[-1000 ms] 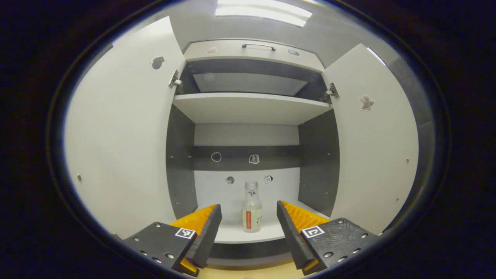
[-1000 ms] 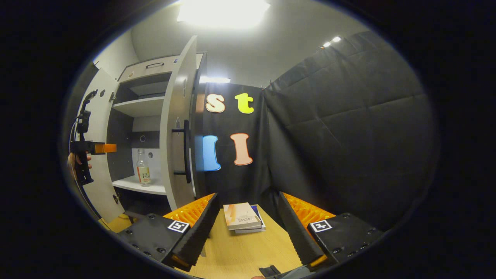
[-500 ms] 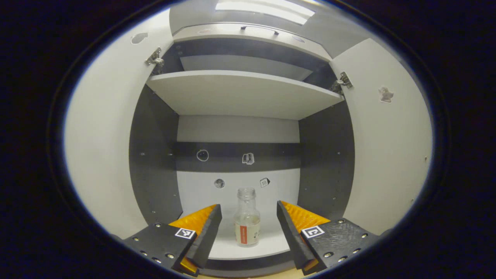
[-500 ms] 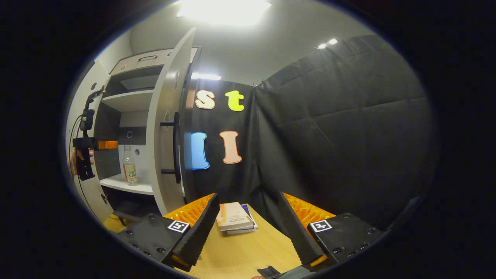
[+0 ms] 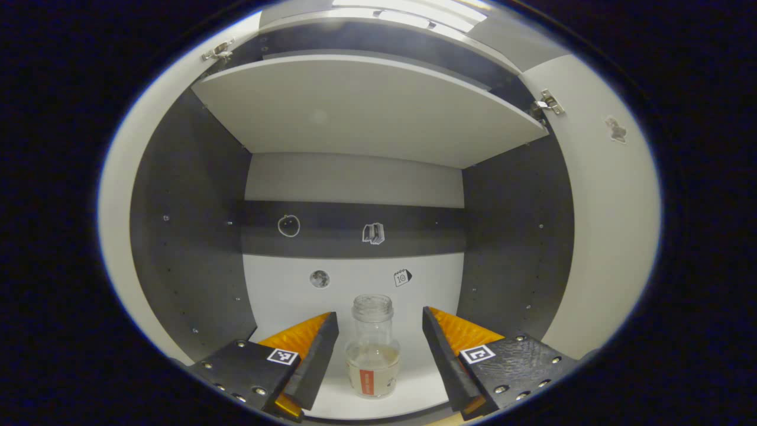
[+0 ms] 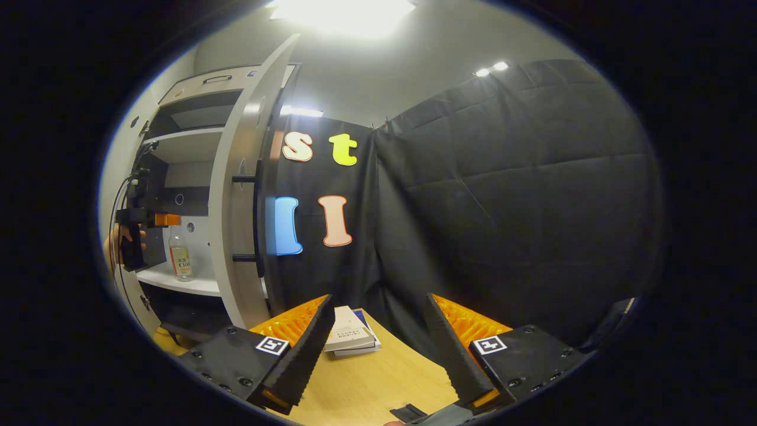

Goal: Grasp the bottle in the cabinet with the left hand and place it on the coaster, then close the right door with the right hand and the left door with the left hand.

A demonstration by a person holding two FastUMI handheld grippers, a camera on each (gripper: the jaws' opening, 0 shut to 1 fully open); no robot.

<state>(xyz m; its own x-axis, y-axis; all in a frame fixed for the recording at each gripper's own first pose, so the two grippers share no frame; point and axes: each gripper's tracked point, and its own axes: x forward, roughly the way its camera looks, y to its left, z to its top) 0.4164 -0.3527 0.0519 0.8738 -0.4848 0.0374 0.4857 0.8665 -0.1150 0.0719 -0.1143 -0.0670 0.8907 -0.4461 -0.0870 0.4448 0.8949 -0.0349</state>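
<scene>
Bottle (image 5: 372, 349) dead centre at the bottom of your left gripper view, standing upright on the cabinet's lower shelf (image 5: 408, 384), clear glass with a little pale liquid and a red-and-white label. Your left tongs (image 5: 378, 355) are spread wide, one finger on each side of the bottle, with a gap on both sides and neither pad touching the glass. Above it, the upper shelf (image 5: 366, 112) spans the top of the frame, and small stickers (image 5: 373, 233) dot the back wall. In your right gripper view, the right tongs (image 6: 378, 349) are also wide open over the wooden desk (image 6: 384, 384), holding nothing, with a stack of books (image 6: 349, 338) just beyond the fingertips. At the far left of that frame you can see the open right door (image 6: 236, 195) with its black handle, the bottle (image 6: 179, 255) on its shelf, and your hand (image 6: 115, 242) holding the left gripper beside it.
</scene>
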